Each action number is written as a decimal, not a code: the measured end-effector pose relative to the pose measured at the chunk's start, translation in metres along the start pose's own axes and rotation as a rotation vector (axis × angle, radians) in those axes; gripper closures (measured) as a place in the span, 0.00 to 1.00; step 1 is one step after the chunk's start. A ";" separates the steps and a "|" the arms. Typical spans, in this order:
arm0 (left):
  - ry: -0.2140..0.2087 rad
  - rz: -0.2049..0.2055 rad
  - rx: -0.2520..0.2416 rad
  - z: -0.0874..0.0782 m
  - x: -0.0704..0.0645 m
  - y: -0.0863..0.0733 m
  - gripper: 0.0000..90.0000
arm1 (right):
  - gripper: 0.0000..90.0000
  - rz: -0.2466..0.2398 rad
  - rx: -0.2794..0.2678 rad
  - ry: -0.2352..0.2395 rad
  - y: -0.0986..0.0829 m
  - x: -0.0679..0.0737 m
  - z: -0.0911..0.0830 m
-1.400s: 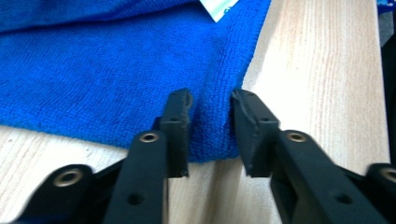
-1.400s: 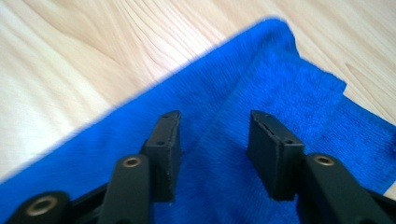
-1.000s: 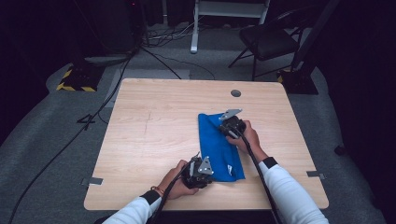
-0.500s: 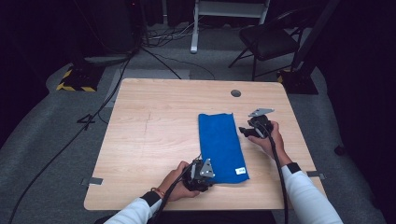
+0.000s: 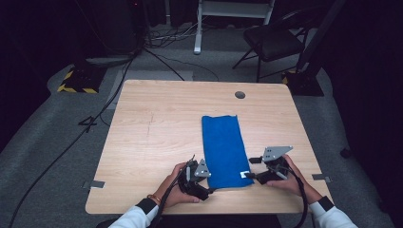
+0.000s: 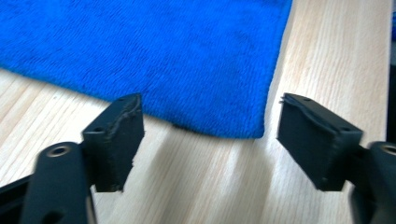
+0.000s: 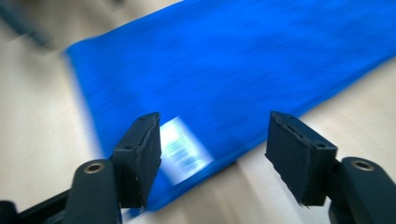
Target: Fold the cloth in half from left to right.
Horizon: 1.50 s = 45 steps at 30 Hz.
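- Where it lay with a corner lifted a second ago, the blue towel [image 5: 223,151] now rests flat as a long folded strip on the right-of-centre part of the wooden table [image 5: 157,137], running from mid-table toward the person's edge.
- Its white label [image 5: 246,174] shows at the near right corner, where half a second ago it also lay; the strip itself has not shifted since then.
- The right gripper [image 5: 255,167] has come back from beside the towel's far end, where it was half a second ago, to the near right corner, its tips just beside the label.
- In the right gripper view its jaws stand wide apart with nothing between them, the label [image 7: 184,148] and the towel's corner [image 7: 243,74] lying just ahead; the picture is blurred.
- The left gripper [image 5: 209,186] sits at the towel's near left corner, much where it was in both earlier pictures.
- In the left gripper view its jaws are likewise spread and empty, the towel's near edge [image 6: 187,60] just beyond them and bare wood [image 6: 196,186] below.
- Both hands rest low at the near table edge, one at each side of the strip's near end.
- Beyond the table a dark chair [image 5: 273,40] and floor cables [image 5: 161,38] are unchanged.
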<state>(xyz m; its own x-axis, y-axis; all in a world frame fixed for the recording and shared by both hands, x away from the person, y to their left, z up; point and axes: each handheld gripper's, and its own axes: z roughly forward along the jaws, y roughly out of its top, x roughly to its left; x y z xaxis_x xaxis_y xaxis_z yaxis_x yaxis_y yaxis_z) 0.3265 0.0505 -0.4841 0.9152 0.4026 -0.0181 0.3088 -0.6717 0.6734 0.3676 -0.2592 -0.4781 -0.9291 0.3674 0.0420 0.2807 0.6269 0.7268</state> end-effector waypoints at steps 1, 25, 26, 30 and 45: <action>0.000 0.000 0.000 0.000 0.000 0.000 0.21 | 0.41 -0.012 0.000 0.015 -0.003 0.004 -0.001; -0.011 0.033 0.056 0.001 0.009 -0.006 0.80 | 0.73 -0.088 0.015 -0.011 -0.012 0.022 0.014; -0.011 0.033 0.056 0.001 0.009 -0.006 0.80 | 0.73 -0.088 0.015 -0.011 -0.012 0.022 0.014; -0.035 0.041 0.061 -0.006 0.006 -0.013 0.81 | 0.77 -0.106 0.022 0.012 -0.011 0.030 0.013; 0.093 -0.128 -0.056 -0.029 0.058 -0.014 0.25 | 0.47 0.020 -0.077 -0.155 0.004 -0.010 -0.016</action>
<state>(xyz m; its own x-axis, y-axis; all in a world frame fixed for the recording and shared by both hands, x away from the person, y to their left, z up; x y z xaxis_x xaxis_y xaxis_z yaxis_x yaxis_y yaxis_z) 0.3677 0.1012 -0.4731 0.8406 0.5403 -0.0394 0.4040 -0.5769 0.7099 0.3740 -0.2711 -0.4643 -0.8738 0.4841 -0.0452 0.2735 0.5663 0.7775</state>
